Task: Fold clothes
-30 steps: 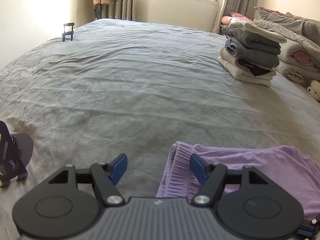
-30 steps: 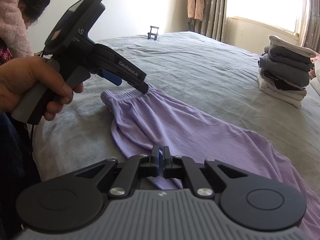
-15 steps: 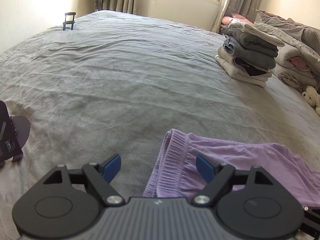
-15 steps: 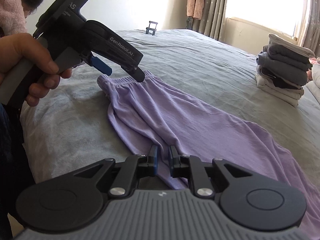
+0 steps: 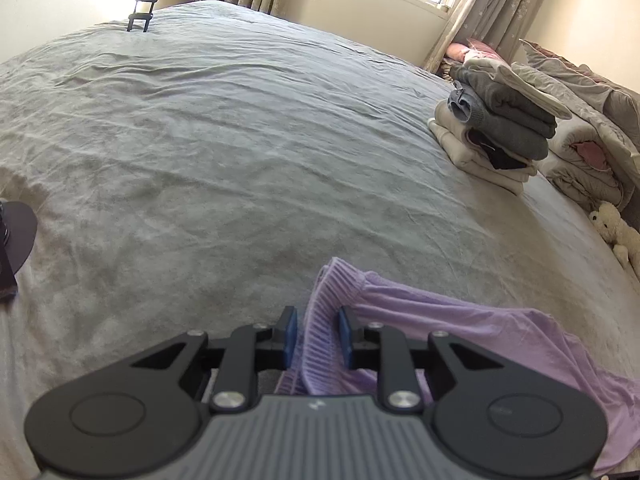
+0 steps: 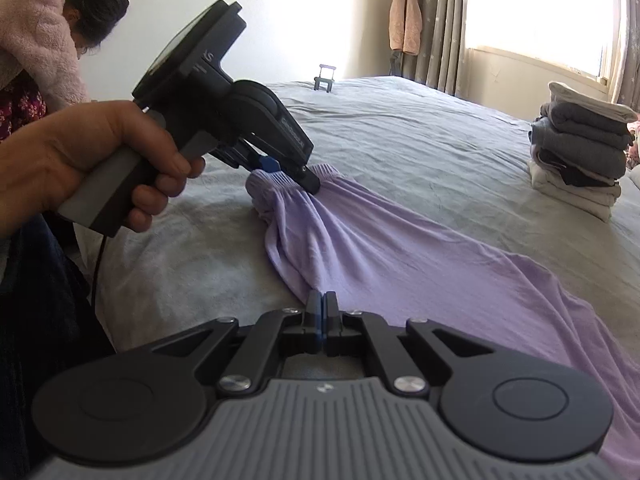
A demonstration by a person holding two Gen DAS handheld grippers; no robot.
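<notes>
Sunlight from a curtained window point(image 6: 536, 12) falls across a wide bed covered by a wrinkled grey bedspread point(image 5: 224, 128), and a pair of lilac trousers point(image 6: 384, 248) lies stretched along its near side, ribbed waistband point(image 5: 326, 320) toward the person's left. Over that waistband the left gripper point(image 5: 317, 330) is closing, its blue pads point(image 5: 291, 332) on either side of the gathered elastic; in the left wrist view the left pad seems just apart from the cloth, though from the right wrist view the band looks bunched up at the fingertips, so whether it is truly pinched I cannot tell. A bare hand point(image 6: 80, 160) wraps the handle of that gripper. Nearer the camera, the right gripper point(image 6: 321, 312) has its fingers pressed together on a ridge of the lilac fabric along the trousers' near edge, and the cloth pulls into creases between the two grippers. Well apart, on the far right of the bed, sits a stack of folded clothes point(image 6: 580, 152) in grey and cream. A small black stand point(image 6: 326, 78) rests at the far edge, a soft toy point(image 5: 616, 232) lies beside rumpled bedding, and a second person in a pink fleece point(image 6: 36, 36) bends at the left
</notes>
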